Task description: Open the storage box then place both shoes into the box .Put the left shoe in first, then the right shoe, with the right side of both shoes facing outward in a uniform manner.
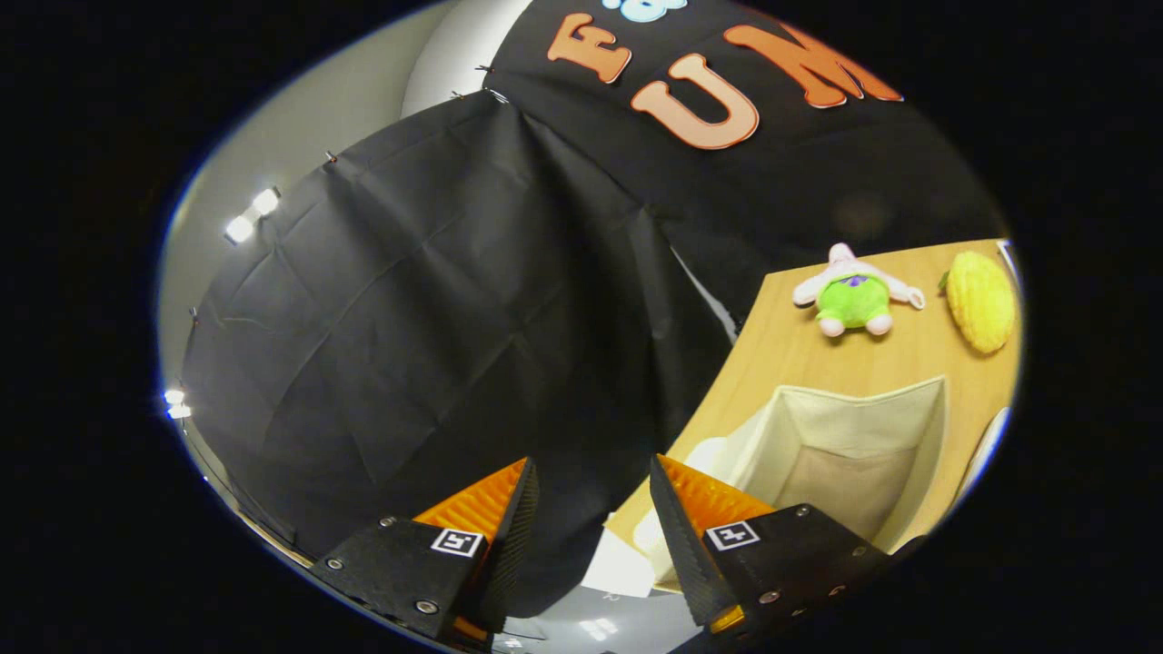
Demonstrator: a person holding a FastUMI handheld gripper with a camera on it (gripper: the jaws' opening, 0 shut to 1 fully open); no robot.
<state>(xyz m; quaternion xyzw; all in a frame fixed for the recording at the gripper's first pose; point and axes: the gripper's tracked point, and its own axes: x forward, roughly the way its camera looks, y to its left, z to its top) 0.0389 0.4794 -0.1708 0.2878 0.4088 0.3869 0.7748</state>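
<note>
Here, one gripper [592,472] shows with its two wedge-shaped fingers [495,504] set well apart, a wide gap between them and nothing held in it; each finger has a ribbed inner face and a flat outer block carrying one small square marker and a few round screws. Beyond the gap hangs the booth's creased black cloth wall [427,309], pinned up in folds.

One open cream fabric storage box [845,445] stands on one light wooden table [772,350]. The box is rectangular and soft-sided, with limp cloth walls and a darker beige inner floor; no lid shows over its mouth and its inside looks empty as far as can be seen. It lies just ahead of the finger on the table's side and off to that side of it, not between the fingers, with its near corner close to that fingertip. A pale rounded shape sits just beside the box's near corner at the table's edge; what it is cannot be told.

Two soft toys lie farther along the table, beyond the box and well apart from the gripper: one plush figure with a green body and pink limbs [854,295], and one oval yellow plush with a knobbly, corn-like surface [981,300], near each other but not touching
</note>
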